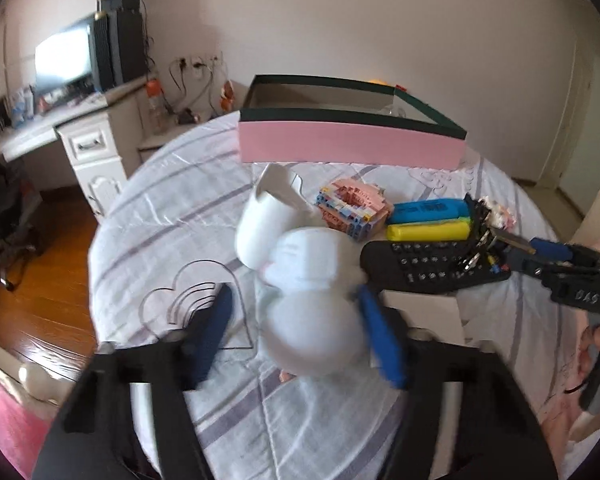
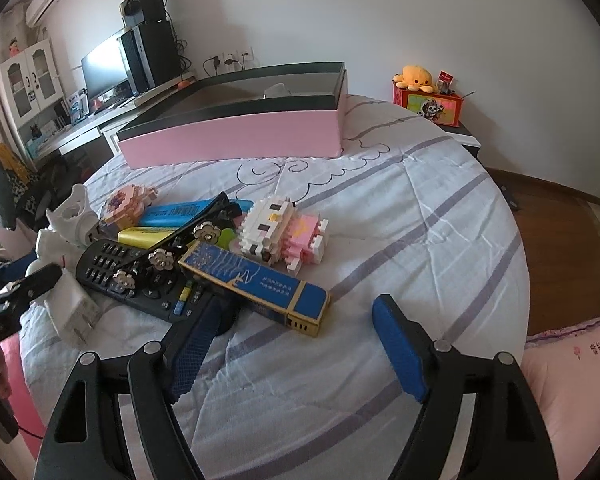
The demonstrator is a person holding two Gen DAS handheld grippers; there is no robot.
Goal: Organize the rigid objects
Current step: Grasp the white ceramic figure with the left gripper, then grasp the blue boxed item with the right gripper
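At centre frame in my left view, a white rabbit figurine (image 1: 312,296) sits blurred between my left gripper (image 1: 300,328) pads; contact unclear. My right gripper (image 2: 296,344) gapes empty, low in frame, below the blue box (image 2: 256,284). Pink tray (image 1: 352,144) above.

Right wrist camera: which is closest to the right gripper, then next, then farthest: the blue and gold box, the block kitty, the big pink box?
From the right gripper:
1. Blue and gold box, just ahead of the fingers.
2. Block kitty, behind that box, mid-bed.
3. Big pink box, at the bed's far side.
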